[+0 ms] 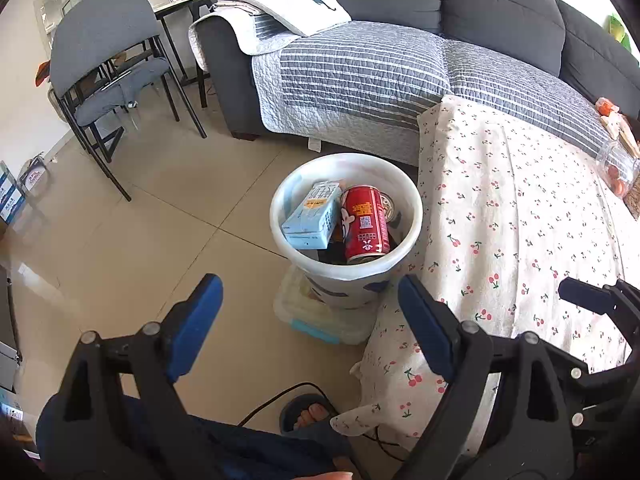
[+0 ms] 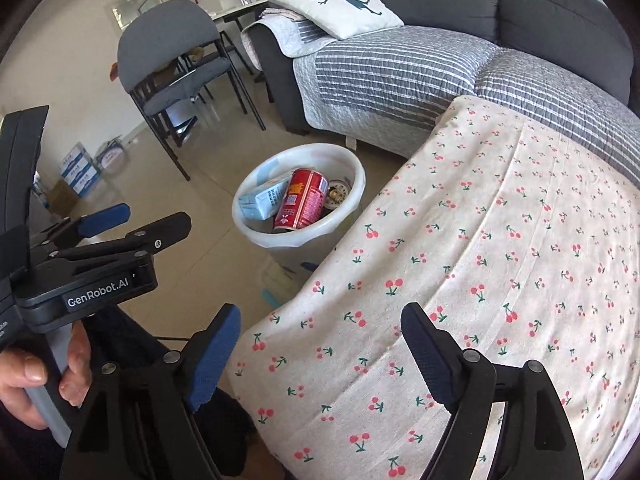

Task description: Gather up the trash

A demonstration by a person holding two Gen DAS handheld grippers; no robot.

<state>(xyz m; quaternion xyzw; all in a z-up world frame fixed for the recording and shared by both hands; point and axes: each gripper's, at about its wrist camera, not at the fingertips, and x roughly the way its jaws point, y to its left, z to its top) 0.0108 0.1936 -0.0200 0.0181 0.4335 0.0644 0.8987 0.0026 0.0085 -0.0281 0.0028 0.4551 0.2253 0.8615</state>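
Observation:
A white trash bin [image 1: 408, 196] stands on the floor beside the table with the cherry-print cloth [image 1: 520, 220]. Inside it lie a red can [image 1: 366, 224], a light blue carton [image 1: 310, 216] and a round metal lid [image 1: 390, 204]. My left gripper [image 1: 310, 300] is open and empty, hovering in front of and above the bin. In the right wrist view the bin [image 2: 356, 172], red can [image 2: 304, 200] and carton [image 2: 262, 200] show too. My right gripper [image 2: 320, 328] is open and empty over the table's near edge [image 2: 440, 260]. The left gripper [image 2: 116, 220] appears at the left there.
A clear lidded box [image 1: 320, 320] sits under the bin. A grey sofa [image 1: 360, 64] with a striped cover and a deer pillow [image 1: 288, 0] is behind. A grey chair [image 1: 104, 52] stands at the left. A jar and snacks [image 1: 618, 160] lie at the table's far right. Boxes [image 2: 78, 168] sit by the wall.

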